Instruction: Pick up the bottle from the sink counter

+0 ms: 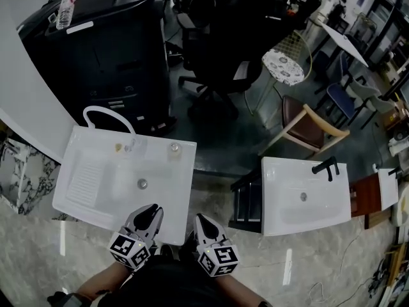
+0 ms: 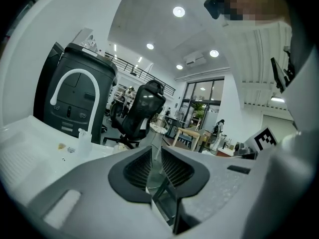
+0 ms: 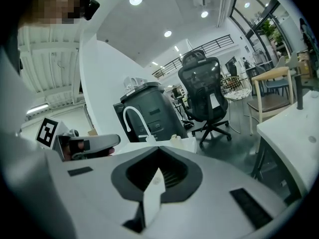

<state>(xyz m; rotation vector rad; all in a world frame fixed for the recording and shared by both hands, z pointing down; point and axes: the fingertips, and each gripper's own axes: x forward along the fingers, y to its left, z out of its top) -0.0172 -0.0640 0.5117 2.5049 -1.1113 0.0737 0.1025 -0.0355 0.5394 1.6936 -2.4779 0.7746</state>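
On the sink counter's (image 1: 89, 200) back edge, right of the faucet (image 1: 105, 112): a bottle (image 2: 83, 142). Farther right, another sink (image 1: 281, 203); behind, chairs (image 1: 307, 130).

**Open workroom under round ceiling lights**

A curved white wall (image 1: 25, 75) runs down the left side. A big black machine (image 1: 108, 50) stands against it, just behind the far edge of the white counter (image 1: 169, 210). A second white sink (image 1: 319, 210) stands well apart to the right. The floor (image 1: 223, 142) is dark beyond the sinks and turns to pale marble (image 1: 255, 264) nearer. On the dark part stand a black office chair (image 1: 217, 50), a wire chair (image 1: 287, 62) with a patterned cushion, and a wooden chair (image 1: 310, 130). Round ceiling lights (image 2: 179, 11) glow overhead, and tall windows (image 2: 199, 96) fill the far end.
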